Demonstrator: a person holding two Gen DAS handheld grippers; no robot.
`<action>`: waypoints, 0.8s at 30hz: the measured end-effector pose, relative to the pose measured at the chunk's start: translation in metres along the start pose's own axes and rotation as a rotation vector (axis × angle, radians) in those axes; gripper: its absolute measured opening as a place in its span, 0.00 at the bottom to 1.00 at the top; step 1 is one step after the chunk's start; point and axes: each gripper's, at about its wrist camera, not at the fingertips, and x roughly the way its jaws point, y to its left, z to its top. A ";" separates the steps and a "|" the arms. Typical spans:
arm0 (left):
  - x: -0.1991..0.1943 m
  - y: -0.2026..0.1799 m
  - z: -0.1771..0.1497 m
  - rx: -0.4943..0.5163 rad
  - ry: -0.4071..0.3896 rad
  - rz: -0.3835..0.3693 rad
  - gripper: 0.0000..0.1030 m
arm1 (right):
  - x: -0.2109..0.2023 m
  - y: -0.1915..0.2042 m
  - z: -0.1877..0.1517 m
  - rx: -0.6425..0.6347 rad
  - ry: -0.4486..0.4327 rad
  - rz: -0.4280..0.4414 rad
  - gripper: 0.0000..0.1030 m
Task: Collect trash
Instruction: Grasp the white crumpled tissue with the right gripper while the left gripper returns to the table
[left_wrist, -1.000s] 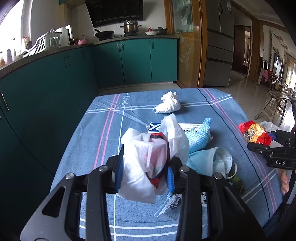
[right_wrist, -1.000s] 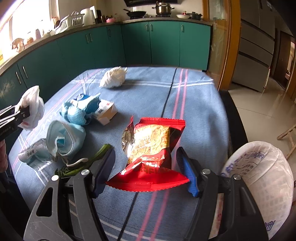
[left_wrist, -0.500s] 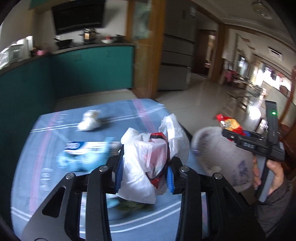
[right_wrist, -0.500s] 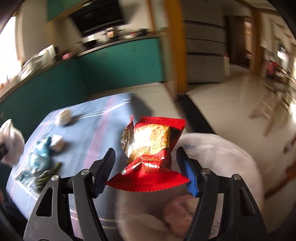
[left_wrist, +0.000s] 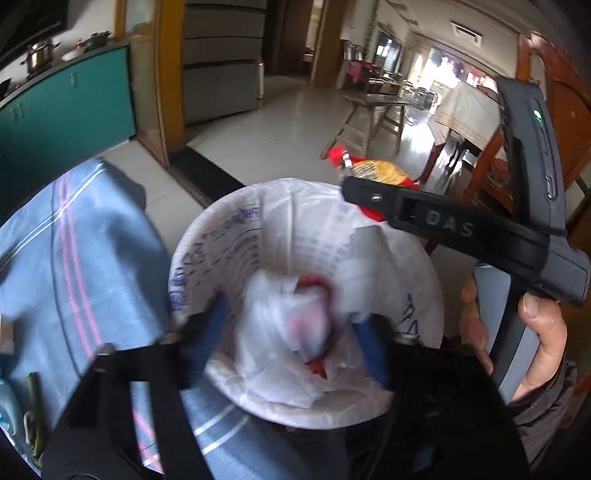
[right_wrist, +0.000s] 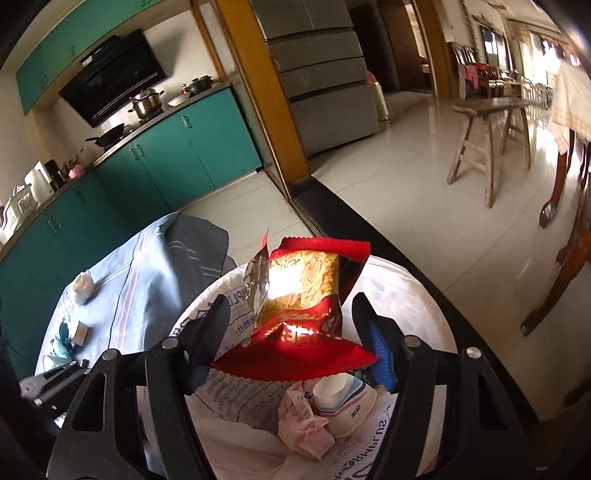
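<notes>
Blue pads on the left gripper have just been spreading apart, and the crumpled white plastic bag sits loose between them, blurry, with a bit of red showing inside. It hangs right over the mouth of the big white trash sack, which has blue writing on its rim.

Over on the other side, the right gripper squeezes a red and yellow snack packet between its two fingers. The packet is held above the same sack. Down inside lie a white paper cup and a pink wrapper.

A hand grips the right gripper's handle. Just beside the sack is a table with a blue striped cloth. A white paper ball and other bits of trash lie on it. Green cupboards stand behind.
</notes>
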 end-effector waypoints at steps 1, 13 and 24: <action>-0.001 -0.002 0.000 0.022 -0.007 0.015 0.73 | 0.001 -0.001 0.000 -0.001 0.005 -0.005 0.66; -0.101 0.099 -0.018 -0.012 -0.116 0.406 0.77 | 0.019 0.032 0.001 -0.013 0.047 0.045 0.74; -0.204 0.290 -0.097 -0.538 -0.134 0.704 0.79 | 0.102 0.308 0.018 -0.341 0.288 0.449 0.81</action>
